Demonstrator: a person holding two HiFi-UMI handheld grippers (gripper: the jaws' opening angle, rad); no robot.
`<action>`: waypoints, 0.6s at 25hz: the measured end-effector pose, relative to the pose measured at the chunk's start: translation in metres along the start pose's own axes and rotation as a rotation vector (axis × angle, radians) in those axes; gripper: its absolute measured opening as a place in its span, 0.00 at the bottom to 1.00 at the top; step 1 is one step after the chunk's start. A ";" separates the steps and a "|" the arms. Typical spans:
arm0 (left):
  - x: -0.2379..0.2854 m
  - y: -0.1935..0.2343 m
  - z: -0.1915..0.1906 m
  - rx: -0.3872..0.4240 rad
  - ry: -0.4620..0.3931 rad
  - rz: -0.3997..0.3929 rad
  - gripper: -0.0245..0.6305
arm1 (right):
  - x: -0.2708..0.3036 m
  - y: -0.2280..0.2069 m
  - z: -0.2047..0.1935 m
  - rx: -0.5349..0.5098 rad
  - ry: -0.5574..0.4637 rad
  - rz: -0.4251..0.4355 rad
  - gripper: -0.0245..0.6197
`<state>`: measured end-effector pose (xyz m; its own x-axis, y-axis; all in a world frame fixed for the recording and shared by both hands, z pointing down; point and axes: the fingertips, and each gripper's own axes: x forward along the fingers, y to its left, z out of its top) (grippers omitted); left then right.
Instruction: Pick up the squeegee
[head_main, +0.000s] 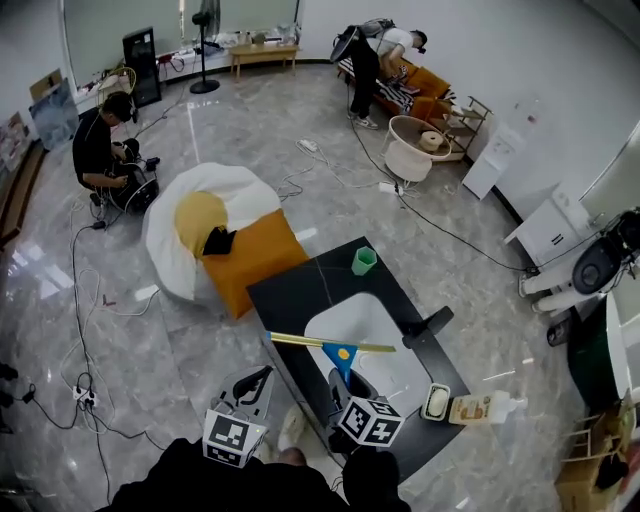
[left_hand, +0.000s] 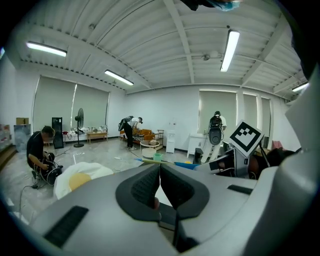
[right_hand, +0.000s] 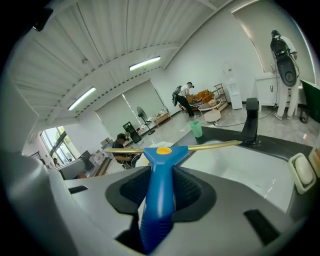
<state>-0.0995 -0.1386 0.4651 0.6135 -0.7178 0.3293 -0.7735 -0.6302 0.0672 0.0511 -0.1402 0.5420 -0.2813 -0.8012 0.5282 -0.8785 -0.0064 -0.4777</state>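
The squeegee (head_main: 340, 352) has a blue handle and a long yellow blade and hangs over the white sink (head_main: 362, 318) in the black counter. My right gripper (head_main: 341, 386) is shut on the blue handle. In the right gripper view the handle (right_hand: 161, 170) runs up between the pads, and the blade lies crosswise above them. My left gripper (head_main: 257, 383) hovers off the counter's left edge, holding nothing. In the left gripper view its jaws (left_hand: 159, 186) are shut and meet tip to tip. The squeegee's blue head (left_hand: 183, 165) shows just beyond them.
A green cup (head_main: 364, 260) stands at the counter's far end and a black faucet (head_main: 427, 326) right of the sink. A soap dish (head_main: 436, 402) and a lying bottle (head_main: 482, 408) sit at the near right. An orange cushion (head_main: 252, 258) and a white beanbag lie left; cables cross the floor.
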 end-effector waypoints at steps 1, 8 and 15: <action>-0.007 -0.001 0.001 0.005 -0.008 0.002 0.07 | -0.007 0.005 0.000 -0.007 -0.014 0.000 0.27; -0.052 -0.015 0.017 0.036 -0.068 -0.018 0.07 | -0.064 0.032 0.006 -0.061 -0.121 -0.027 0.27; -0.087 -0.036 0.025 0.065 -0.122 -0.054 0.07 | -0.125 0.041 0.005 -0.113 -0.237 -0.084 0.27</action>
<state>-0.1212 -0.0605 0.4109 0.6718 -0.7104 0.2096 -0.7292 -0.6840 0.0189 0.0519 -0.0433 0.4524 -0.1188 -0.9184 0.3774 -0.9363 -0.0229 -0.3505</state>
